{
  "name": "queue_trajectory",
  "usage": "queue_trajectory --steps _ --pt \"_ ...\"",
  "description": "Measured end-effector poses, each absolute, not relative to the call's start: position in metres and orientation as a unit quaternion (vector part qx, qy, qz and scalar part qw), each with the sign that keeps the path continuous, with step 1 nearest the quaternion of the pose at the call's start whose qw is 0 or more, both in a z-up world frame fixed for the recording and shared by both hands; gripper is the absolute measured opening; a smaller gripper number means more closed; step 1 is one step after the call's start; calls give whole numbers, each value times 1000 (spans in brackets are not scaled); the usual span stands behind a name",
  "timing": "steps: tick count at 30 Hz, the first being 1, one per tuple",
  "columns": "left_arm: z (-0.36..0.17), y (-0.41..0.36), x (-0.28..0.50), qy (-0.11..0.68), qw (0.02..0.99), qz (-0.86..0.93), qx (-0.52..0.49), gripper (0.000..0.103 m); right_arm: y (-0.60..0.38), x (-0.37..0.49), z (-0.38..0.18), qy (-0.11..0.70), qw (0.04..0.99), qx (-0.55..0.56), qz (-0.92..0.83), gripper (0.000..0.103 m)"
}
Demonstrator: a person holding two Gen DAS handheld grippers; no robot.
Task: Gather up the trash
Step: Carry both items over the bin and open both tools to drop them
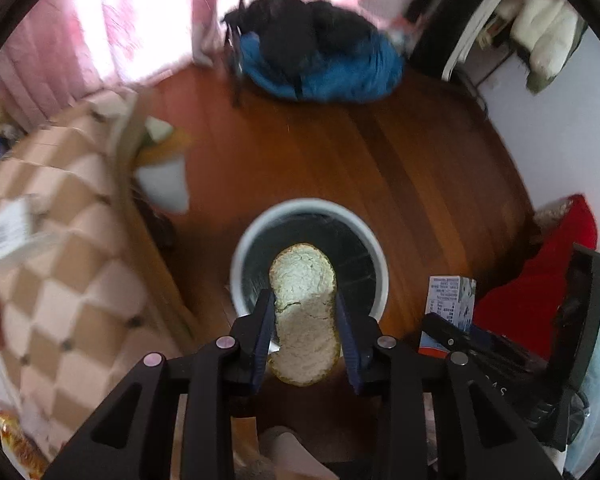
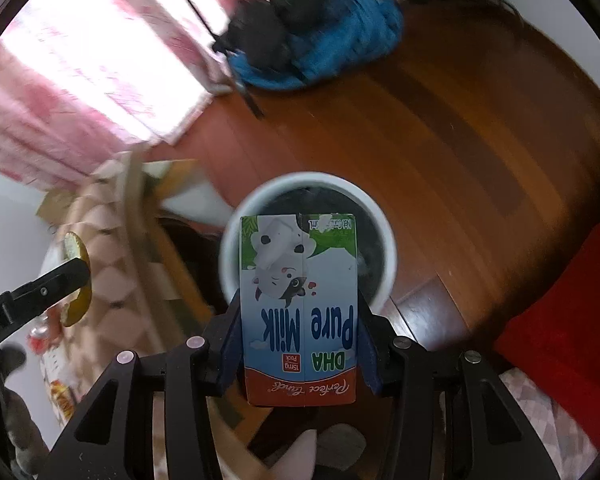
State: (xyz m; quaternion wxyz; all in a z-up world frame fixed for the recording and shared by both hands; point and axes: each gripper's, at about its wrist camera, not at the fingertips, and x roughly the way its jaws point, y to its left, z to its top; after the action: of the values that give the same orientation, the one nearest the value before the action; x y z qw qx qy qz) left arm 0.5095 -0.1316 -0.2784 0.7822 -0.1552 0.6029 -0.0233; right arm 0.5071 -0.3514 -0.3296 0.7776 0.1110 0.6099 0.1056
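My left gripper [image 1: 304, 300] is shut on a piece of fruit peel [image 1: 304, 280], pale pith facing the camera, above the open mouth of a white-rimmed trash bin [image 1: 312, 204] on the wooden floor. My right gripper [image 2: 298, 300] is shut on a blue and white milk carton [image 2: 300, 280] printed "Pure Milk", held upside down over the same bin [image 2: 312, 180]. In the left wrist view the carton [image 1: 452, 300] shows at the right. The right wrist view shows the peel [image 2: 74, 248] edge-on at the left, yellow-green.
A bed with a checkered blanket [image 1: 60, 220] runs along the left of the bin. A chair piled with blue and black clothes [image 1: 320, 64] stands beyond it by pink curtains [image 2: 80, 80]. Red cloth [image 1: 540, 272] lies at the right. Bare wooden floor [image 1: 380, 152] surrounds the bin.
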Motion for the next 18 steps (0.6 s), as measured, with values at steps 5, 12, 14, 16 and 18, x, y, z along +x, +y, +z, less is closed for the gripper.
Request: queue_trajectory --steps 5,12,14,16,18 --pt "-308 -141 534 620 771 -11 -144 92 -364 540 -375 633 761 97 103 52" --pt "-326 -143 531 619 778 60 -94 100 -355 564 -419 654 750 62 79 103" --pt "-331 -143 527 618 779 78 -70 100 -351 562 -428 661 748 33 53 103" --pt "-338 -143 522 622 775 91 -56 100 -350 557 -435 665 746 14 31 103" --pt "-345 -141 518 626 772 97 -51 100 -353 551 -441 671 741 6 21 103"
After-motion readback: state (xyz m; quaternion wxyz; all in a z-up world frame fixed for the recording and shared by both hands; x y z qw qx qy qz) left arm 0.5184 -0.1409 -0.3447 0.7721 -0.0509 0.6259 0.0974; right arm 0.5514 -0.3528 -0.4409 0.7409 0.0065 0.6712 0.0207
